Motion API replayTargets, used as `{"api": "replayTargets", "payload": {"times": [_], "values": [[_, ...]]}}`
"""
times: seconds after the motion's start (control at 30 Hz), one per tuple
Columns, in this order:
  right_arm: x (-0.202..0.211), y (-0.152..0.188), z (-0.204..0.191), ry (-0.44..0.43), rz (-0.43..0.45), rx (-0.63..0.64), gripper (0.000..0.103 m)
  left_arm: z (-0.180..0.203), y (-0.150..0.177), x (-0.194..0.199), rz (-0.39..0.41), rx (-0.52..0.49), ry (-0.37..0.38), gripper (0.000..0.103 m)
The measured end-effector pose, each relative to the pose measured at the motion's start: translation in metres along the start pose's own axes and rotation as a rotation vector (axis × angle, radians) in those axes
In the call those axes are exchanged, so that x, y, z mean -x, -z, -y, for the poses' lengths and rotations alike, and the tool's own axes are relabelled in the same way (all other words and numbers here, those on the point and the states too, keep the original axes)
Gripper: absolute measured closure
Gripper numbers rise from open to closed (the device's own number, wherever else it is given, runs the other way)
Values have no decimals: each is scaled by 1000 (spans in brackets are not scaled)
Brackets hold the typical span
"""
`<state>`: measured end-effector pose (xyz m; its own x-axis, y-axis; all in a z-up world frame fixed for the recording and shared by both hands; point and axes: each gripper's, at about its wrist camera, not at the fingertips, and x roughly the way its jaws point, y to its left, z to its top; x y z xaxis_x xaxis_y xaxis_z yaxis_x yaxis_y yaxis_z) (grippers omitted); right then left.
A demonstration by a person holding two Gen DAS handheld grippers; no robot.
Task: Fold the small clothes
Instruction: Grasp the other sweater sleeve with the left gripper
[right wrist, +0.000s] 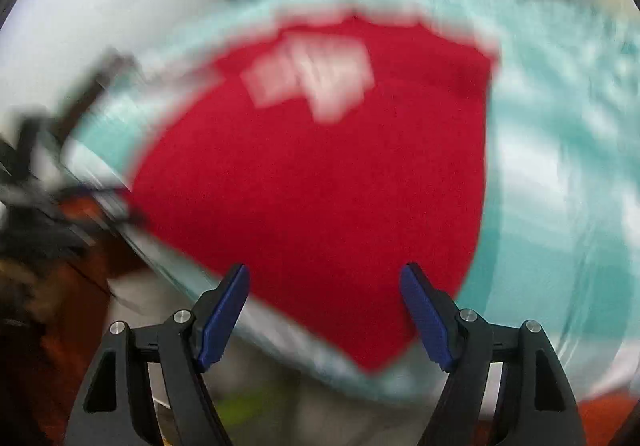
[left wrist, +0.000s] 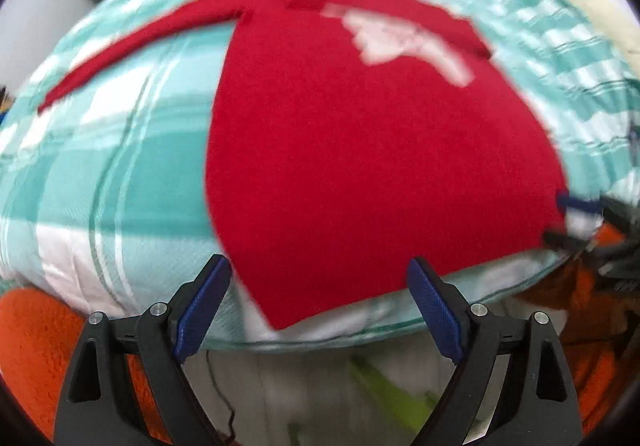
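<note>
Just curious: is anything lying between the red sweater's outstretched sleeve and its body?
Only bare teal-and-white checked bedding between sleeve and red sweater body, seen in the left wrist view.

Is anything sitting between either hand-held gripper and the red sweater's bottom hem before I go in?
Nothing visible does. The red sweater lies flat on the teal checked bedcover, its hem corners just ahead of the open left hand-held gripper and open right hand-held gripper. Both views are blurred, though.

Black jaws, blue ribbed pads
</note>
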<state>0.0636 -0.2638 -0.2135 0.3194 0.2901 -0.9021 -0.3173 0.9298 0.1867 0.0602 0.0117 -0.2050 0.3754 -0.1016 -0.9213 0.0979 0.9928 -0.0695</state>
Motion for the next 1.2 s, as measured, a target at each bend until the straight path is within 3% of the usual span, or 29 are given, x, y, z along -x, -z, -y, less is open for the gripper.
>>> {"api": "replayTargets", "payload": {"times": [0.03, 0.1, 0.2, 0.33, 0.47, 0.63, 0.8, 0.9, 0.97, 1.13, 1.2], "values": [[-15, 6, 5, 16, -76, -26, 28, -5, 3, -9, -53, 12, -22, 16], [-22, 14, 13, 18, -127, -79, 29, -19, 7, -14, -114, 76, -6, 26], [9, 12, 20, 2, -24, -124, 29, -44, 3, 11, -42, 203, 97, 25], [49, 13, 16, 4, 139, -131, 28, -86, -11, 45, 115, 329, 128, 12], [58, 15, 8, 15, 207, -110, 28, -163, -42, 50, 222, 506, 139, 11], [45, 9, -2, 3, 166, -64, 28, -296, -72, 29, 336, 878, 169, 11], [34, 10, -15, 9, 135, -5, 28, -391, -88, -12, 268, 1090, 171, 13], [27, 8, -14, 18, 118, -8, 28, -413, -96, -32, 229, 1108, 204, 14], [22, 6, -12, 19, 103, -21, 28, -415, -109, -36, 221, 1056, 202, 16], [14, 2, -7, 18, 87, -60, 28, -416, -139, -52, 146, 908, 284, 44], [14, 2, -6, 16, 91, -67, 28, -418, -140, -55, 118, 910, 256, 70]]}}
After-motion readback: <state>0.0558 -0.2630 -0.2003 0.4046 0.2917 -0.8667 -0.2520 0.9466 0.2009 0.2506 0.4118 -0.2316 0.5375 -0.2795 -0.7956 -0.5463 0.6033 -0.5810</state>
